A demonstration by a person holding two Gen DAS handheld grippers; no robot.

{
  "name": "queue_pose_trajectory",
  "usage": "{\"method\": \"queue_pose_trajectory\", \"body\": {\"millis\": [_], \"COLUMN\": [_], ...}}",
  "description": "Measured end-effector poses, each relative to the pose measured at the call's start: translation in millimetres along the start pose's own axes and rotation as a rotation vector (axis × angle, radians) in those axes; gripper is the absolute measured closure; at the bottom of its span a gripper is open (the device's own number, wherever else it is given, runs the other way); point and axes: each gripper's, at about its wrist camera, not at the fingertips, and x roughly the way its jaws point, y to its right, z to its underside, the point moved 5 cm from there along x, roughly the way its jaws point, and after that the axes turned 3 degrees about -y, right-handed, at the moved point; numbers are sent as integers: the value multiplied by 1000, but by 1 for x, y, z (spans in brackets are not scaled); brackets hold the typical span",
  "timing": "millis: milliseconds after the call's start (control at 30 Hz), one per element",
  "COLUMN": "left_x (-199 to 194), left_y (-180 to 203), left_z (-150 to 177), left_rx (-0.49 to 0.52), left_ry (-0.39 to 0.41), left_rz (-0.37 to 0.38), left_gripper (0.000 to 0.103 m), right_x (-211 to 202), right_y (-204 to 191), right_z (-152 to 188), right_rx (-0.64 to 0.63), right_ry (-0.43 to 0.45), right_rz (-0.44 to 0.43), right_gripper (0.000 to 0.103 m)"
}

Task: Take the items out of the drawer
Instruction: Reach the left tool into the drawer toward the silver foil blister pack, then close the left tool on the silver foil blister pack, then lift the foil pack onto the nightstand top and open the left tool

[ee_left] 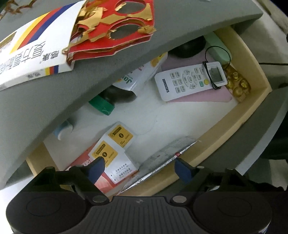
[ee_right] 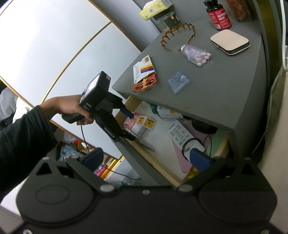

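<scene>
Both claws gape (left claw [ee_left: 138,164] over drawer [ee_left: 252,59]).

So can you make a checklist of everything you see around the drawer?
Surface: grey cabinet top.
Job's things: open drawer holds white remote, yellow-label boxes, foil packet.
Clutter: hair claw, pill bag, compact, supplement bottle.
Grippers: left gripper open over the boxes; right gripper open, empty.
Cables: black cord from left gripper.
Surroundings: white panels with gold trim.
</scene>
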Motion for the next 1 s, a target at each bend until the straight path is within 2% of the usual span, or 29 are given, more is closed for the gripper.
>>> {"method": "queue_pose_trajectory", "body": {"millis": [67, 200, 300, 533, 733, 867, 1000], "left_x": [1, 5, 15, 13, -25, -67, -109], "left_y": [1, 7, 14, 26, 34, 50, 69], "left_z": [-2, -5, -10, -17, -15, -14, -17], "left_rx": [-4, 2, 28, 78, 46, 43, 48], "left_ry": [15, 11, -22, -38, 81, 183, 273], "left_rz": [45, 122, 139, 135, 100, 58, 70], "left_gripper": [40, 64, 80, 87, 89, 94, 95], "right_x": [0, 0, 1, 0, 0, -1, -2], "right_y": [0, 0, -1, 1, 1, 2, 1], "right_z": [0, 0, 0, 0, 0, 1, 2], "right_rx": [2, 3, 0, 6, 6, 11, 8], "right_ry": [-1, -1, -2, 0, 3, 8, 13], "right_rz": [1, 4, 7, 8, 3, -8, -13], "right_gripper": [0, 0, 0, 0, 0, 0, 0]}}
